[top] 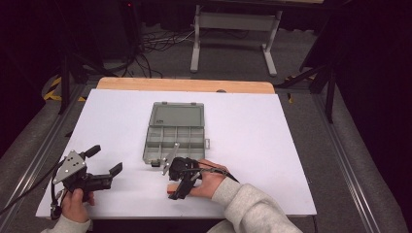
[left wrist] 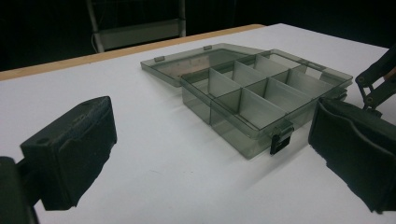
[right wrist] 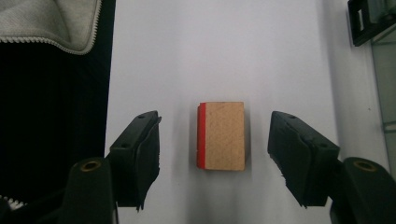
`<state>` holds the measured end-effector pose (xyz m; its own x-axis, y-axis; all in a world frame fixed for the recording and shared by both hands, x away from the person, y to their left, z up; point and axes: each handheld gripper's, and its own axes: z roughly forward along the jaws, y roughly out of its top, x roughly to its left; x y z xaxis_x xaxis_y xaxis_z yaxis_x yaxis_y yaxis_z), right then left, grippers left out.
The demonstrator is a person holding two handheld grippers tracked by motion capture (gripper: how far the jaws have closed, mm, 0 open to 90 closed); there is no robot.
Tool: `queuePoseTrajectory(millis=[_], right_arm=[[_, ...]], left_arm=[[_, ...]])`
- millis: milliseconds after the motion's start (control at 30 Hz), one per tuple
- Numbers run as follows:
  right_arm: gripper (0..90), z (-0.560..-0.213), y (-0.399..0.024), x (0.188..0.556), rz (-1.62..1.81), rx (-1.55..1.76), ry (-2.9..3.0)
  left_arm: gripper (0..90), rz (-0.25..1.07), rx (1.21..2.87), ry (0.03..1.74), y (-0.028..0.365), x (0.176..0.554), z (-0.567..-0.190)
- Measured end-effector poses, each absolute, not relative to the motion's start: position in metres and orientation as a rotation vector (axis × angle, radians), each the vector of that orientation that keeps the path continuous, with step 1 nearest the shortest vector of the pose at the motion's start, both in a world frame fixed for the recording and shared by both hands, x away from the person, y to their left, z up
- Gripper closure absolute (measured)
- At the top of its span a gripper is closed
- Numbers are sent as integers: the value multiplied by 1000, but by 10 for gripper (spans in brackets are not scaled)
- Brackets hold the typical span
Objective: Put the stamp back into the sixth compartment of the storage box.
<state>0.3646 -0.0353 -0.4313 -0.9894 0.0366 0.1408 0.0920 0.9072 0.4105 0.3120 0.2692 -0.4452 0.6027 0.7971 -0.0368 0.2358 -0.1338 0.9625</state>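
Observation:
A small wooden block [right wrist: 222, 135] with a red edge lies flat on the white table between the jaws of my right gripper [right wrist: 215, 127], with a clear gap on each side, so the gripper is open. From above, the right gripper [top: 176, 189] points down over the block [top: 171, 188] near the front edge. A grey clear plastic compartment box [top: 175, 127] lies open in the middle of the table, its compartments empty. My left gripper [top: 104, 160] rests at the front left, jaws wide apart and empty, facing the box [left wrist: 261, 93].
The white table sheet [top: 252, 131] has a wooden strip along its far edge. The box's black latch [right wrist: 369, 18] sits just right of my right gripper. A grey zipped garment [right wrist: 60, 23] hangs past the table's front edge. A metal frame [top: 233, 29] stands on the floor beyond.

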Motion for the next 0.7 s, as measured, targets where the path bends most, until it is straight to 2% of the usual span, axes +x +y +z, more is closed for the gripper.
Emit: queuePoseTrajectory(millis=[200, 600, 700], right_arm=[[412, -433, -34, 364, -617, -87, -2955], [636, -434, -33, 360, -577, -57, -3019], [654, -433, -33, 359, -574, -24, -3039]], left_arm=[[19, 607, 1678, 865, 269, 312, -445], [19, 606, 1680, 863, 270, 312, -445], [19, 607, 1681, 862, 269, 312, -445]])
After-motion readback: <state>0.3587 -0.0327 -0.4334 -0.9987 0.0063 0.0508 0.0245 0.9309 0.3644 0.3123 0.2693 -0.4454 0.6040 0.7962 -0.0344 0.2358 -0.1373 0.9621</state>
